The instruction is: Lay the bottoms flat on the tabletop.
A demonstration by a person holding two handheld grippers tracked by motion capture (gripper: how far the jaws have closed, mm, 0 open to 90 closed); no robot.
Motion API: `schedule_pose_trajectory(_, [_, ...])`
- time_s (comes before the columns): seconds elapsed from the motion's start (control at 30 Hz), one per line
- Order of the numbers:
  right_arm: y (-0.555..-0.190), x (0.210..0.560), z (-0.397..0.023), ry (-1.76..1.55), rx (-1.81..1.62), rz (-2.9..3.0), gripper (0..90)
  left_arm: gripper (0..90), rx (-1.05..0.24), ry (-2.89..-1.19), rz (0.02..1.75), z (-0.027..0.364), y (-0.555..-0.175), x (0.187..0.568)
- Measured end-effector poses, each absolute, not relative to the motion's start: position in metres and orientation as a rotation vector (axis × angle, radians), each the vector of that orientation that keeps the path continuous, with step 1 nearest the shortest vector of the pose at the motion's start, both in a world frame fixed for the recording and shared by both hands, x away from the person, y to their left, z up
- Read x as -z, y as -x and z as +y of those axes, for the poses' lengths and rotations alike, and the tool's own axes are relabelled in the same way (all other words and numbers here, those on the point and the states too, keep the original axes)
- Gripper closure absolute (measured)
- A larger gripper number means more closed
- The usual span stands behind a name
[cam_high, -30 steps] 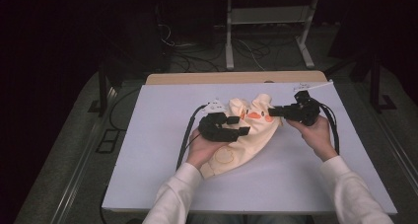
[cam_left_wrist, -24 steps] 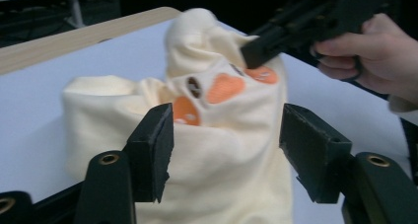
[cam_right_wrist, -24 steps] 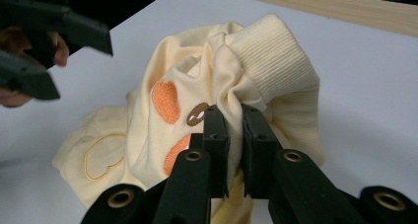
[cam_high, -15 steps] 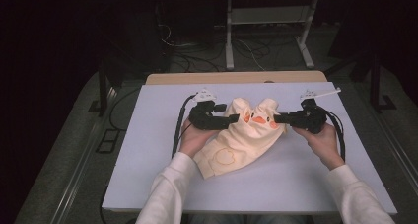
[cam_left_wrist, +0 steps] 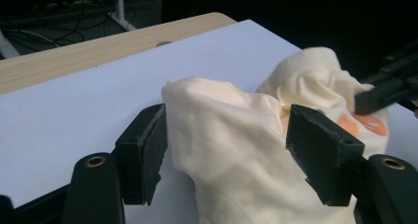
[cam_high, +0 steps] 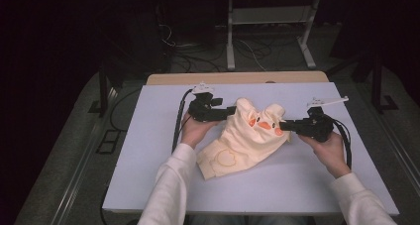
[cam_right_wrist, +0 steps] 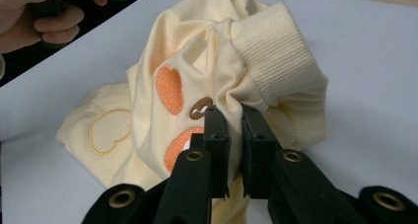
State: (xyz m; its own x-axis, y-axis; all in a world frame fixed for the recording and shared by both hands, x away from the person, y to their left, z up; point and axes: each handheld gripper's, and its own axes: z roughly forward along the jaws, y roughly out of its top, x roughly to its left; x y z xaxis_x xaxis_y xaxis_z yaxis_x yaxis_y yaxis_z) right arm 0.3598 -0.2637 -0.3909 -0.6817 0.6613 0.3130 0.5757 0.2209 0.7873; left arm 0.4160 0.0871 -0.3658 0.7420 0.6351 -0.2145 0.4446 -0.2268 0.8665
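Note:
A cream child's garment (cam_high: 242, 143) with orange and brown embroidery lies bunched on the white table. My right gripper (cam_high: 283, 127) comes in from the right and is shut on a fold of it beside a ribbed cuff (cam_right_wrist: 276, 61); the pinch shows in the right gripper view (cam_right_wrist: 234, 120). My left gripper (cam_high: 232, 111) reaches in from the left at the garment's upper left corner. Its jaws have just been opening and stand apart in the left gripper view (cam_left_wrist: 226, 145), with a raised fold of the cloth (cam_left_wrist: 236, 135) loose between them.
The white sheet (cam_high: 148, 150) covers a wooden tabletop whose far edge (cam_high: 237, 78) shows. Beyond it a white metal stand (cam_high: 267, 31) and cables lie on the dark floor. Both gripper cables trail over the sheet.
The left gripper has moved up and left along the garment, and its jaws have spread. The right gripper has drawn away to the right, pulling the cloth out between the two.

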Motion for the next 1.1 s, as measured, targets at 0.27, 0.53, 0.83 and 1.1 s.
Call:
schedule_pose_trajectory(0.27, [-0.354,0.395,-0.265,-1.219,-1.479,2.376,81.9,31.4,-0.192,-1.88,0.855,0.075,-0.436,0.369])
schedule_pose_trajectory(0.53, [-0.35,0.398,-0.266,-1.222,-1.48,2.372,82.0,31.3,-0.164,-1.894,0.883,0.064,-0.456,0.376])
schedule_pose_trajectory(0.83, [-0.347,0.398,-0.265,-1.224,-1.488,2.366,82.0,32.3,-0.098,-1.93,0.906,0.053,-0.469,0.39])
schedule_pose_trajectory(1.1, [-0.347,0.398,-0.264,-1.22,-1.484,2.37,82.1,47.1,0.029,-1.963,0.931,0.052,-0.473,0.4])
